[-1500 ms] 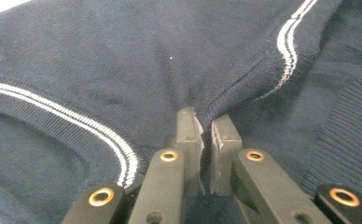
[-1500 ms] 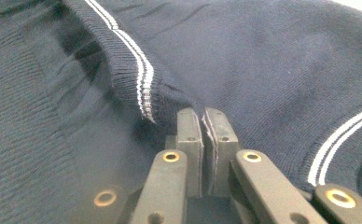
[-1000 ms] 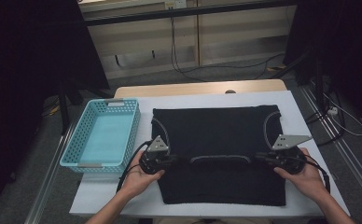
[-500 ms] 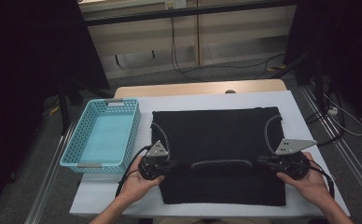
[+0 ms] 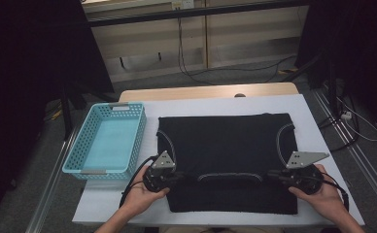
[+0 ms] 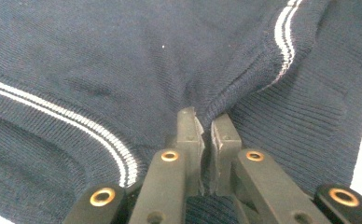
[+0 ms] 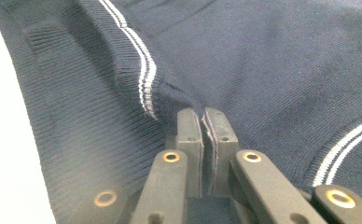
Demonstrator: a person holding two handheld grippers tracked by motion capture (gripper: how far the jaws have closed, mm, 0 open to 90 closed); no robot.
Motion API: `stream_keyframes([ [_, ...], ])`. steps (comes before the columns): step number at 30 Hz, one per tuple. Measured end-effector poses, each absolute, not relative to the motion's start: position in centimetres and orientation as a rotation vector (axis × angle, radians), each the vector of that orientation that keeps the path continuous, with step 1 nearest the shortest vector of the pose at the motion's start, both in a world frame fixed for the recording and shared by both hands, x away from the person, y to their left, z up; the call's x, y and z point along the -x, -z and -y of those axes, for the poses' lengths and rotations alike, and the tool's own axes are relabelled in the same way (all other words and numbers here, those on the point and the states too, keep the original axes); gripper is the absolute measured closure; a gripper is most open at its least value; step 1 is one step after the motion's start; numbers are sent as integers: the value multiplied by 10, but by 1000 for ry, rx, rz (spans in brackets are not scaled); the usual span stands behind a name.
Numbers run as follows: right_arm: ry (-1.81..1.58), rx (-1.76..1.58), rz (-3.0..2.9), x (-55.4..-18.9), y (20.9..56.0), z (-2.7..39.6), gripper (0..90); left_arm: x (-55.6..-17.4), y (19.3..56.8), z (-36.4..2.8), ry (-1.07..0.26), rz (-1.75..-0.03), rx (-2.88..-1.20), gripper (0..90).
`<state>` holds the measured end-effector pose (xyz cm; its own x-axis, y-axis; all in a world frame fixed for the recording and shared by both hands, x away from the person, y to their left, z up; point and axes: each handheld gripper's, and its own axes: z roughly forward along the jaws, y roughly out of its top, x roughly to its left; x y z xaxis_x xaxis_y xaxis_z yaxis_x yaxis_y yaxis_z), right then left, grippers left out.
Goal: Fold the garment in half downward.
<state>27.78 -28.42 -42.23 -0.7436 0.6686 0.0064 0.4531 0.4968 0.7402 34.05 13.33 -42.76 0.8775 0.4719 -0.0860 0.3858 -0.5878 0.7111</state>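
Two grippers, both clamped on the dark knit vest [image 5: 225,162] lying flat on the white table [image 5: 322,145], near its front edge. Left gripper [image 5: 179,177] jaws are pressed together on a fold of fabric at the vest's left shoulder; right gripper [image 5: 274,174] the same at the right shoulder. Neckline sits between them.

Versus a second ago: both hands have pulled back toward the table's front edge, and the shoulder edge has come with them, now folded over the lower part of the vest.

High view gives the layout: blue basket [image 5: 106,141] at the table's left edge, well apart from the vest. Left gripper view [image 6: 201,140] shows the pinched ridge of knit rising between the pads, white double stripe [image 6: 281,37] of an armhole just beside. Right gripper view [image 7: 203,135] shows the same pinch, stripe [image 7: 144,77] curling up to the jaws.
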Motion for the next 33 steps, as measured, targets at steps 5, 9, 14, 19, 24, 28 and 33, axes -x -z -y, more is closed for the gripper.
stream_keyframes([
  [5, -1095, -944, -2474, -269, 423, 283, 863, -333, 429, -135, -130, -601, -2284, 851],
  [9, -1100, -929, -2488, -260, 423, 282, 863, -327, 429, -138, -111, -609, -2284, 851],
  [14, -1087, -929, -2494, -253, 423, 280, 863, -324, 431, -138, -92, -592, -2289, 851],
  [19, -1092, -915, -2502, -246, 423, 280, 863, -320, 430, -140, -81, -599, -2287, 852],
  [24, -1118, -908, -2509, -241, 421, 280, 863, -314, 428, -142, -76, -590, -2287, 852],
  [28, -1123, -899, -2506, -235, 419, 279, 862, -312, 426, -142, -75, -583, -2289, 852],
  [33, -1135, -891, -2520, -229, 419, 279, 862, -302, 424, -146, -64, -566, -2289, 852],
])
